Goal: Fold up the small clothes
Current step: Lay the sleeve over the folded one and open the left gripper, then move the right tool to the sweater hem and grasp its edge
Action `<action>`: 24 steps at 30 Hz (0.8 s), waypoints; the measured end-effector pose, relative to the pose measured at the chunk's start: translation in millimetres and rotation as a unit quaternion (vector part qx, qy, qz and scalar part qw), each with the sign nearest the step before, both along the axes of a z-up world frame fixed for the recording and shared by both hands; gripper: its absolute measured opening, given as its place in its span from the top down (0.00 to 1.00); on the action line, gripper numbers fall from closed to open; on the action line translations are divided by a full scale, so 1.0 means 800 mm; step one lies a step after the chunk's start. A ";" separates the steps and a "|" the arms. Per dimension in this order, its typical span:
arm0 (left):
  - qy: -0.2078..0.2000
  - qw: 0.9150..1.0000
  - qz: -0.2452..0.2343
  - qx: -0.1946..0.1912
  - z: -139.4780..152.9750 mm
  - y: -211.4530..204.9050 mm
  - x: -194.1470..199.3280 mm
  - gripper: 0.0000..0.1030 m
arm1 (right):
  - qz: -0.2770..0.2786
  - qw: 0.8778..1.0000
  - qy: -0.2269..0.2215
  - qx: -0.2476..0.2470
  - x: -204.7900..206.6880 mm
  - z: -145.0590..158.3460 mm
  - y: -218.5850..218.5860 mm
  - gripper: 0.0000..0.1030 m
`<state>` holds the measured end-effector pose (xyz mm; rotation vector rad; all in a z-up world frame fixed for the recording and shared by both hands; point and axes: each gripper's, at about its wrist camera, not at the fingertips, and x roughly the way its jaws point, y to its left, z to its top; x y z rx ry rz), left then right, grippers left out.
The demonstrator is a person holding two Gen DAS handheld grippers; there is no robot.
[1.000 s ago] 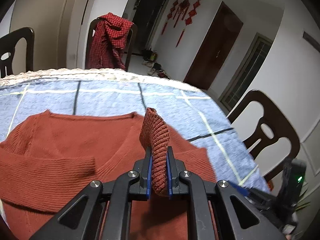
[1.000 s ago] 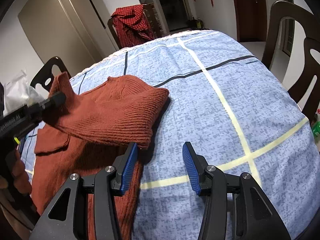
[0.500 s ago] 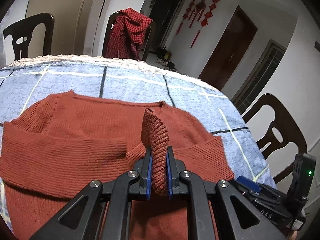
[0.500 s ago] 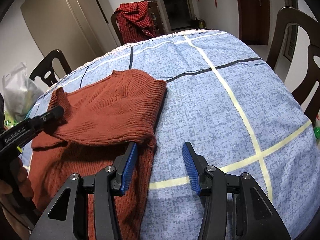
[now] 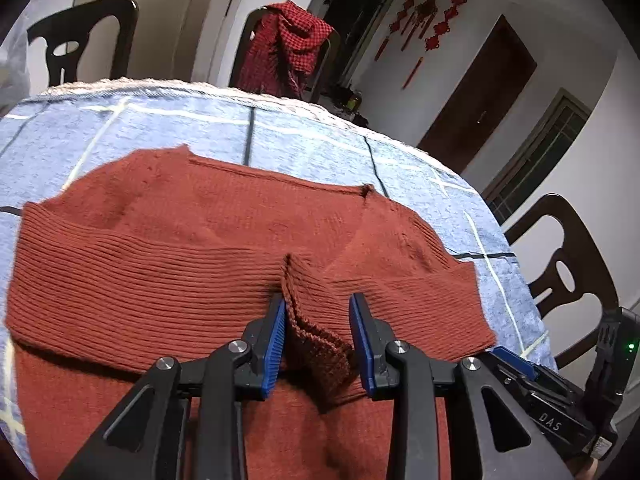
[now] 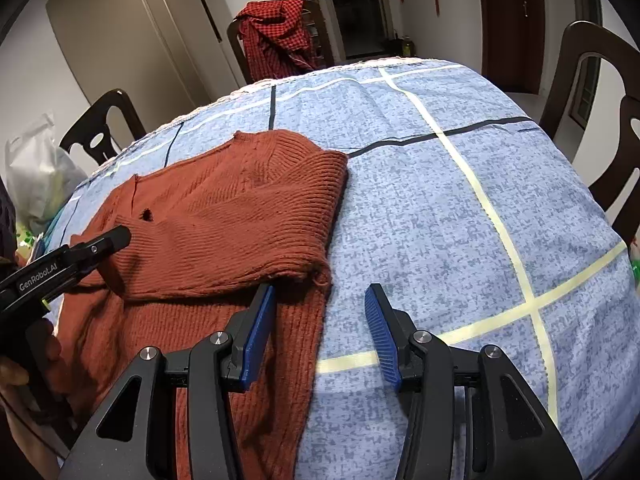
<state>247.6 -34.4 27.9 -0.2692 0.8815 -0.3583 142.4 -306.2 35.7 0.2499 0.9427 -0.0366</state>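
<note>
A rust-red knitted sweater lies on the blue checked tablecloth with both sleeves folded across its body. My left gripper hovers low over the middle of the sweater, and its jaws are opening. The ribbed sleeve cuff sags between them, loose from the right pad. In the right wrist view the sweater fills the left half, with the left gripper at its far side. My right gripper stands open over the sweater's right edge, nothing between its fingers.
Dark wooden chairs ring the table. A red checked cloth hangs over the far chair. A plastic bag sits at the table's left. Bare tablecloth lies to the right of the sweater.
The left gripper carried the sleeve cuff down over the sweater's middle, then its jaws parted and the cuff slumped between them. The right gripper has stayed put.
</note>
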 end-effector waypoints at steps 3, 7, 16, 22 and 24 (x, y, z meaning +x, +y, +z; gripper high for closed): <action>-0.006 1.000 0.015 -0.001 0.006 0.016 0.000 0.58 | 0.005 1.000 0.000 -0.003 0.000 0.001 0.004 0.54; -0.014 0.999 0.030 -0.003 0.015 0.034 0.000 0.58 | 0.010 1.000 -0.002 -0.008 0.000 0.003 0.009 0.54; 0.009 1.000 -0.004 0.026 0.015 0.050 -0.025 0.49 | 0.044 0.998 -0.015 -0.041 -0.008 0.010 0.033 0.54; 0.029 0.996 -0.042 0.076 0.004 0.064 -0.071 0.49 | 0.121 0.992 -0.013 -0.046 -0.040 0.012 0.061 0.54; 0.041 0.995 -0.058 0.073 -0.001 0.074 -0.090 0.48 | 0.146 0.989 -0.015 -0.035 -0.058 0.011 0.068 0.54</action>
